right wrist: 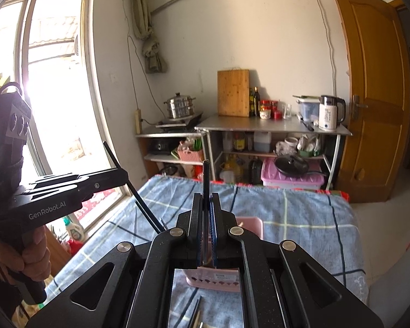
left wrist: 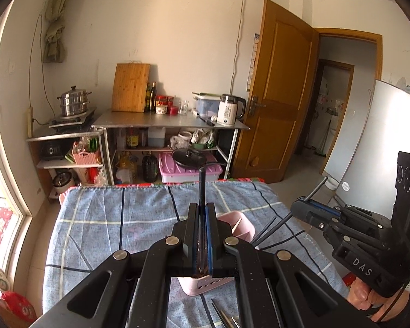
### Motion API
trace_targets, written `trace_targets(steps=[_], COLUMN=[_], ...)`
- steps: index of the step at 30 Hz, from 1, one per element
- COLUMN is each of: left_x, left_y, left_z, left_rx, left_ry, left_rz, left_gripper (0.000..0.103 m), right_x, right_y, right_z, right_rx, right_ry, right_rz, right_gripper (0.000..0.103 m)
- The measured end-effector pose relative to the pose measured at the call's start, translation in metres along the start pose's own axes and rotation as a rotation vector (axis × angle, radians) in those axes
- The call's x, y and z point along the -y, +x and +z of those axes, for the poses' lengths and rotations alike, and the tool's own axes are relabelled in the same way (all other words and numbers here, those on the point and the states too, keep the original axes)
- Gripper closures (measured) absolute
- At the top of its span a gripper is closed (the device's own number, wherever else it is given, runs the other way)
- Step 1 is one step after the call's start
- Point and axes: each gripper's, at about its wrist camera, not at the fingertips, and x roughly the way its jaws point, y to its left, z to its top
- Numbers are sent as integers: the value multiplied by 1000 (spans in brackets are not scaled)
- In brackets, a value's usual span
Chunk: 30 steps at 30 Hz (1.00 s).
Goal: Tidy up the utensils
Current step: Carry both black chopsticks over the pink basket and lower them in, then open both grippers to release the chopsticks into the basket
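A pink utensil holder (left wrist: pixel 242 225) (right wrist: pixel 250 225) stands on the blue checked tablecloth (left wrist: pixel 109 218), below both grippers. My left gripper (left wrist: pixel 202 207) is shut on a black chopstick (left wrist: pixel 201 186) that points upward above the holder. Seen from the right wrist, the left gripper (right wrist: pixel 123 175) holds its chopstick (right wrist: pixel 139 199) slanting down toward the holder. My right gripper (right wrist: pixel 206 199) is shut on another black chopstick (right wrist: pixel 205 177), also upright. In the left wrist view the right gripper (left wrist: pixel 300 205) grips its stick (left wrist: pixel 318 188). Two more dark sticks (left wrist: pixel 270 229) lean out of the holder.
Loose utensils (left wrist: pixel 224 317) (right wrist: pixel 196 311) lie on the cloth in front of the holder. Beyond the table's far edge stand a steel counter (left wrist: pixel 169 123) with a kettle (left wrist: pixel 229 109) and cutting board (left wrist: pixel 130 87), storage shelves, a wooden door (left wrist: pixel 276 87) and a window (right wrist: pixel 54 82).
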Motion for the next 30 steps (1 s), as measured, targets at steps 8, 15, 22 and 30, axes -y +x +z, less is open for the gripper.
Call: trace_targets(steps=[8,15,22,30], left_x=[-7,-12,-18,-16], left_y=[29,50,59,44], left_z=[-27,-45,-57,-62], left_rx=[-77,-133,-155,-120], left_ry=[-20,-34,-53,-54], left_rz=[0,6,-3,4], left_gripper=[99,99,99,94], right_x=[2,8,11,15], right_y=[23,41,47,34], right_z=[-22,-36,-42,-45], right_rx=[-87,-148,-177,-155], right_ry=[17,38,39,52], right_rz=[-5,-6,-9,-10], right_gripper=[98,98,97,79])
